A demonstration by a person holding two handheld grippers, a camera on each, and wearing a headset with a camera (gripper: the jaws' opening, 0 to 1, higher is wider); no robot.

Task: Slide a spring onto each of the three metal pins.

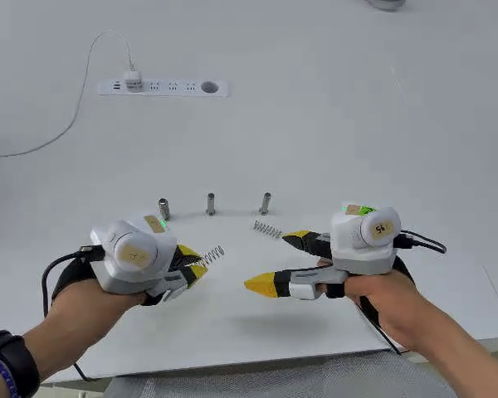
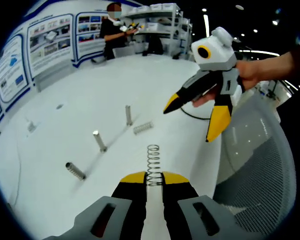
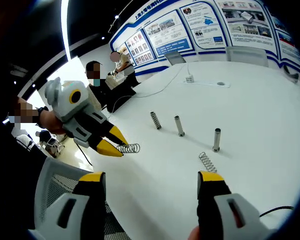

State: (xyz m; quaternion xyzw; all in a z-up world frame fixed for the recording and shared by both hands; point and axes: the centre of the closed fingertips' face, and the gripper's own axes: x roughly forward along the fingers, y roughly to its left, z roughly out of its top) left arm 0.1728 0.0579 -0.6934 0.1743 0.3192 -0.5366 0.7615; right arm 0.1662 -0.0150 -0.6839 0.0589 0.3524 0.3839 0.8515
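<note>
The left tongs (image 2: 153, 179) are pinched narrow on one end of a small coil spring (image 2: 153, 162), which sticks straight out past the yellow tips over the white table (image 1: 357, 141). In the head view these tongs (image 1: 201, 264) hang low at the left, with the held spring (image 1: 212, 255) pointing toward the other gripper. The right tongs (image 3: 151, 177) stand wide apart with nothing between them; in the head view they (image 1: 274, 261) hover at the right, one black-and-yellow jaw high and the other low. Just past the upper jaw a second spring (image 1: 267, 230) lies loose on the table, close to the right pin (image 1: 266, 201). That pin stands bare and upright, as does the middle pin (image 1: 211, 203). The left pin (image 1: 163, 207) looks thicker, and the right gripper view shows coils wrapped around it (image 3: 155, 120), so a spring sits on that one. The three pins stand in a short row beyond both grippers. Farther back lies a white power strip (image 1: 162, 86) with an adapter (image 1: 133, 80) plugged in and a thin cable (image 1: 75, 108) running off to the left. In the right gripper view, poster boards (image 3: 210, 22) line the far wall.
</note>
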